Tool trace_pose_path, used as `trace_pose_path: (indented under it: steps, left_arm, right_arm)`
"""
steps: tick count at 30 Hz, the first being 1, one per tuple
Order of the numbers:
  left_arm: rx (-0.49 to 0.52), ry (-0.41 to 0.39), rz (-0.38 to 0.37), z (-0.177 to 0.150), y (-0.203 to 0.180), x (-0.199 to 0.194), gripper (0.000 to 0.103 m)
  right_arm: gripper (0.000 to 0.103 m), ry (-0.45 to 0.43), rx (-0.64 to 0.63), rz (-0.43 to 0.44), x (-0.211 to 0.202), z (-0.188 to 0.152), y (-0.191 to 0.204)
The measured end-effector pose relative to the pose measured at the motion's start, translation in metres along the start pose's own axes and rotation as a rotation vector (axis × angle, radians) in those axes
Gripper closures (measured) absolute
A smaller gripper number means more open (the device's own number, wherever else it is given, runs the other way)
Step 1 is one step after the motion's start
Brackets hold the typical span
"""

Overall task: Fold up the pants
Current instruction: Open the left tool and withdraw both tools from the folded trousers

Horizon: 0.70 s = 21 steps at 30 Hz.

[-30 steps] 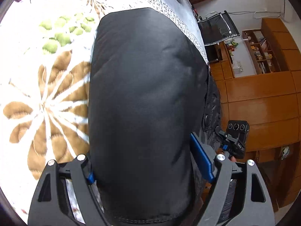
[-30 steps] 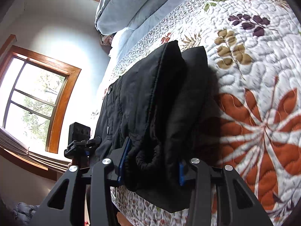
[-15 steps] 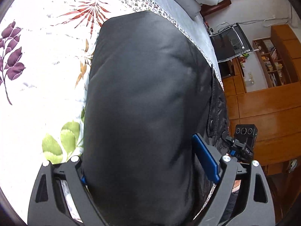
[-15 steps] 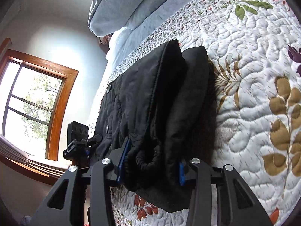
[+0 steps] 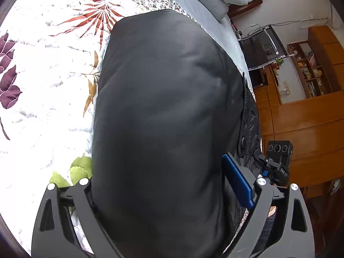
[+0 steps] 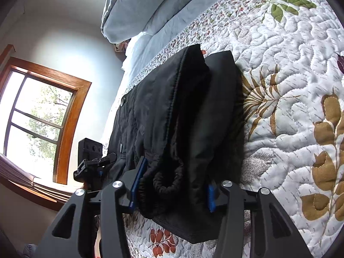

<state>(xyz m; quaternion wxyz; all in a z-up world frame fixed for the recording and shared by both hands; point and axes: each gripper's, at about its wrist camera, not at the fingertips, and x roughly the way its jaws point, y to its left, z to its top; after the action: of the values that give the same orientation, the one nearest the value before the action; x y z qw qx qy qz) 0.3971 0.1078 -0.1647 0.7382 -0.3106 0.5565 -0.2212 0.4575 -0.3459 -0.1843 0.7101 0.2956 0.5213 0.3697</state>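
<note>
Black padded pants (image 5: 163, 111) are held up over a quilted bed, doubled over. In the left wrist view the smooth black fabric fills the middle and runs between the fingers of my left gripper (image 5: 159, 195), which is shut on it. In the right wrist view the pants (image 6: 172, 116) show a stitched hem, a snap button and a bunched elastic cuff. My right gripper (image 6: 172, 191) is shut on that bunched end. Each gripper shows in the other's view, the right one (image 5: 277, 161) and the left one (image 6: 90, 161).
The white quilt (image 6: 290, 68) with leaf prints lies under the pants. Grey pillows (image 6: 137, 6) are at the head of the bed. A window (image 6: 40, 122) is at the left. A black chair (image 5: 262, 49) and wooden cabinets (image 5: 305, 124) stand beyond the bed.
Both grippers have carried the pants along the bed toward the pillows; the quilt pattern beneath has shifted. The grips have not changed.
</note>
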Motion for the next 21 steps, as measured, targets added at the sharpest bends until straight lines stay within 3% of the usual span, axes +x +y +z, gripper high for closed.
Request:
trace_pose_path:
  steps: [2,5,10,14,17,21]
  left_arm:
    - [0.004,0.007,0.007,-0.001,0.001,-0.003,0.010]
    - [0.008,-0.027,0.084,-0.005,-0.001,-0.017,0.003]
    - [0.025,-0.145,0.250,-0.028,-0.009,-0.056,0.003]
    - [0.094,-0.250,0.386,-0.058,-0.034,-0.087,0.003]
    - [0.160,-0.283,0.438,-0.087,-0.055,-0.101,0.003]
    - [0.209,-0.319,0.439,-0.125,-0.079,-0.118,0.003]
  right_arm:
    - [0.025,-0.006,0.008,-0.029,-0.001,-0.002,0.000]
    - [0.015,-0.051,-0.006,-0.110,-0.017,-0.011,0.005]
    - [0.006,-0.168,-0.076,-0.308,-0.055,-0.042,0.036]
    - [0.004,-0.215,-0.217,-0.473,-0.067,-0.078,0.082]
    - [0.004,-0.236,-0.263,-0.517,-0.069,-0.104,0.113]
    - [0.004,-0.262,-0.247,-0.499,-0.074,-0.130,0.140]
